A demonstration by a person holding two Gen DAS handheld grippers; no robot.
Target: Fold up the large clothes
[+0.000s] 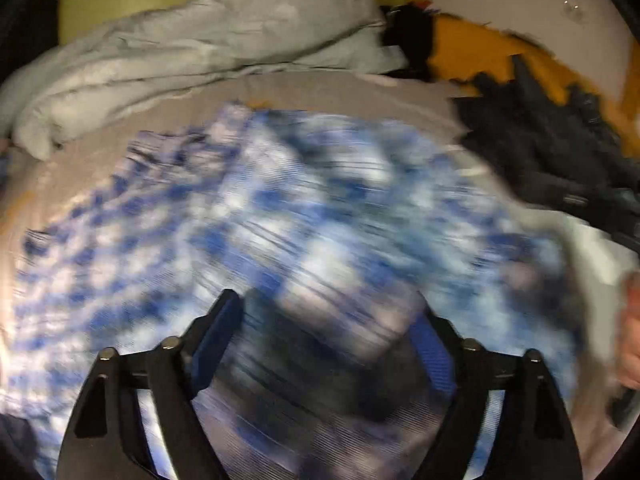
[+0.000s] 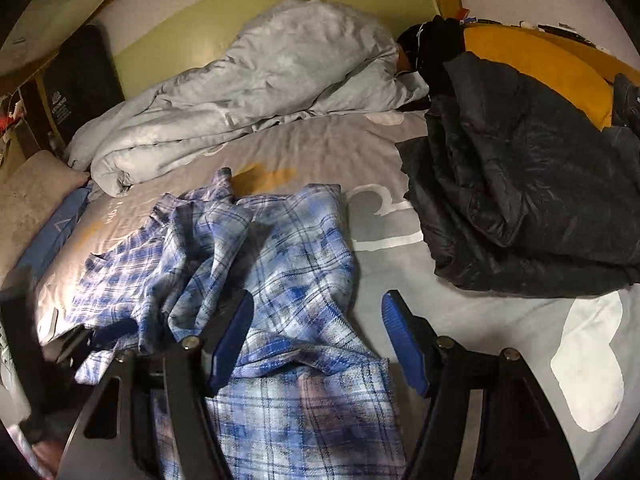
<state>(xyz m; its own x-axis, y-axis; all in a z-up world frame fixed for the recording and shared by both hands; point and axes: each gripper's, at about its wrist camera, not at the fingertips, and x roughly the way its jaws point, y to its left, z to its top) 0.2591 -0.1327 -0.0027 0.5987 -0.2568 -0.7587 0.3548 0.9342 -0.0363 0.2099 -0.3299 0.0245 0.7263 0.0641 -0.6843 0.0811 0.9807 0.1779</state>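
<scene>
A blue and white plaid shirt [image 2: 280, 264] lies crumpled on the grey bed sheet [image 2: 328, 148], one flat part reaching toward the camera. My right gripper [image 2: 318, 320] hovers over that near part, its blue-padded fingers [image 2: 234, 336] spread wide; the cloth lies beneath them and is not pinched. In the left wrist view the same plaid shirt [image 1: 280, 216] is smeared by motion blur and fills the middle. My left gripper [image 1: 328, 320] stands open above it, and the pads [image 1: 218, 332] press on nothing that I can make out.
A bunched pale grey duvet [image 2: 260, 80] lies along the back of the bed. A black puffy jacket [image 2: 520, 200] is heaped at the right, before an orange cushion [image 2: 540, 68]. A beige pillow [image 2: 32, 196] sits at the left edge. A hand [image 1: 632, 320] shows at the right rim.
</scene>
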